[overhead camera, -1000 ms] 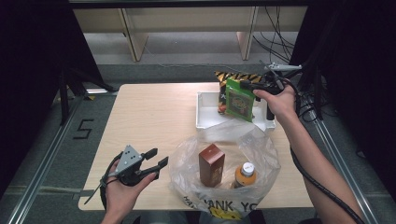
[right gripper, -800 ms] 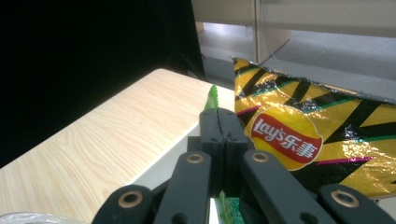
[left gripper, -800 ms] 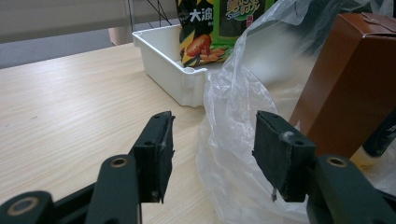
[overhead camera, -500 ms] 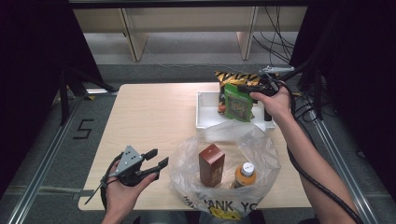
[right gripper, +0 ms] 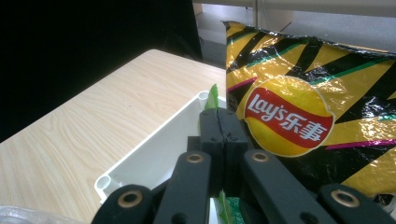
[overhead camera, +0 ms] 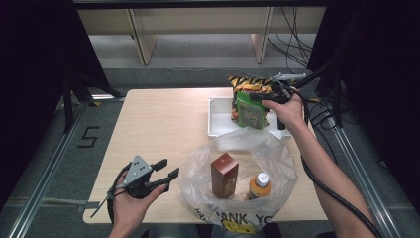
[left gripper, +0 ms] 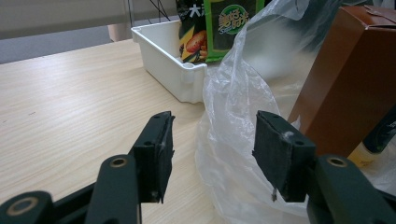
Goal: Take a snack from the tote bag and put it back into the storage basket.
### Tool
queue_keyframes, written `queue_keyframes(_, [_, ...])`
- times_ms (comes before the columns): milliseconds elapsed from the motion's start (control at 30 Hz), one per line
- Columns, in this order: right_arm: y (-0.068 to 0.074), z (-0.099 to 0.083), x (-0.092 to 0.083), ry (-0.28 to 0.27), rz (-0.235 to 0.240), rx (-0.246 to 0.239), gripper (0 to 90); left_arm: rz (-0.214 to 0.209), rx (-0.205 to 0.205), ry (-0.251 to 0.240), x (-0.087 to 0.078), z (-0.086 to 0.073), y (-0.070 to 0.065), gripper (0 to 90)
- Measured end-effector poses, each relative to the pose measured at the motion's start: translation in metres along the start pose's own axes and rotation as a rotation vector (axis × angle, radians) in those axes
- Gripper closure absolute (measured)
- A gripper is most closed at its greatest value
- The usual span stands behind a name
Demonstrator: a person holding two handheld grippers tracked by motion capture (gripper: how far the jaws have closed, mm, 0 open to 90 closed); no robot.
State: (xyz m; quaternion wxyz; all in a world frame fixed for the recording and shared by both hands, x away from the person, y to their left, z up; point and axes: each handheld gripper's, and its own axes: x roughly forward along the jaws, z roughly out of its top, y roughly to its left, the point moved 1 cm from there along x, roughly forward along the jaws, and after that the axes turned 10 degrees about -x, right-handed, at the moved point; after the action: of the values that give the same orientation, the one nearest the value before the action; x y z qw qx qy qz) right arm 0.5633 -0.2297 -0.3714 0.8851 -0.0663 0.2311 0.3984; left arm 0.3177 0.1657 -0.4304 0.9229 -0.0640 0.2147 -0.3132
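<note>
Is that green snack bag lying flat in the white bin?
No, upright: the green snack bag stands in the white bin, its top edge pinched by the right tool.

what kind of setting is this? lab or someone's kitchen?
Most likely a lab recording station, not a kitchen: a bare wooden table between floor rails, dark curtains around it, loose cables behind, and a floor mark "5". The snacks and plastic bag look like props.

Glossy foil chip bag [right gripper: 308,112], crinkled clear plastic bag [overhead camera: 237,163], pale wood-grain table [overhead camera: 163,124] (matt), smooth white plastic tray [left gripper: 163,60]
</note>
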Motion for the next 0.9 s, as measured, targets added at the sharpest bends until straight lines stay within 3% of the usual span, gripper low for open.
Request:
queue_keyframes(133, [-0.002,-0.002,0.005,-0.016,-0.017,-0.012,90.0,0.001,0.0,-0.001,0.0,0.0,0.0,46.7])
queue_keyframes(233, [-0.001,-0.002,0.006,0.003,0.002,0.008,90.0,0.009,-0.014,0.008,0.0,-0.001,0.0,46.7])
queue_keyframes(300, [-0.004,-0.002,0.008,-0.007,-0.004,-0.025,90.0,0.011,-0.015,0.007,0.0,-0.002,0.0,46.7])
queue_keyframes(333, [0.0,-0.001,0.008,-0.002,-0.005,0.022,90.0,0.011,-0.016,0.006,-0.001,-0.002,0.0,46.7])
queue_keyframes(433, [-0.002,0.0,0.011,-0.006,-0.002,0.007,90.0,0.011,-0.017,0.006,-0.001,-0.002,0.0,46.7])
queue_keyframes(467, [-0.005,-0.001,0.012,-0.013,-0.013,-0.023,90.0,0.007,-0.002,0.006,-0.001,-0.001,0.001,46.7])
queue_keyframes(567, [-0.004,-0.001,0.013,-0.002,-0.003,0.015,90.0,-0.001,-0.009,0.002,0.0,-0.002,0.001,46.7])
queue_keyframes(633, [-0.007,-0.004,0.017,-0.012,-0.015,-0.023,90.0,0.003,-0.011,0.005,0.0,-0.002,0.001,46.7])
queue_keyframes(767, [-0.008,-0.008,0.018,0.02,-0.015,-0.001,90.0,0.001,-0.009,0.003,0.0,-0.002,0.001,46.7])
queue_keyframes(800, [-0.012,-0.01,0.018,0.025,-0.032,-0.052,90.0,0.003,-0.008,0.004,0.0,-0.002,0.001,46.7])
queue_keyframes(833, [-0.014,-0.01,0.018,0.025,-0.032,-0.065,89.9,0.003,-0.008,0.004,0.0,-0.002,0.001,46.7])
queue_keyframes(900, [-0.012,-0.011,0.018,0.033,-0.028,-0.048,89.7,0.004,-0.004,0.006,-0.001,-0.002,0.001,46.7])
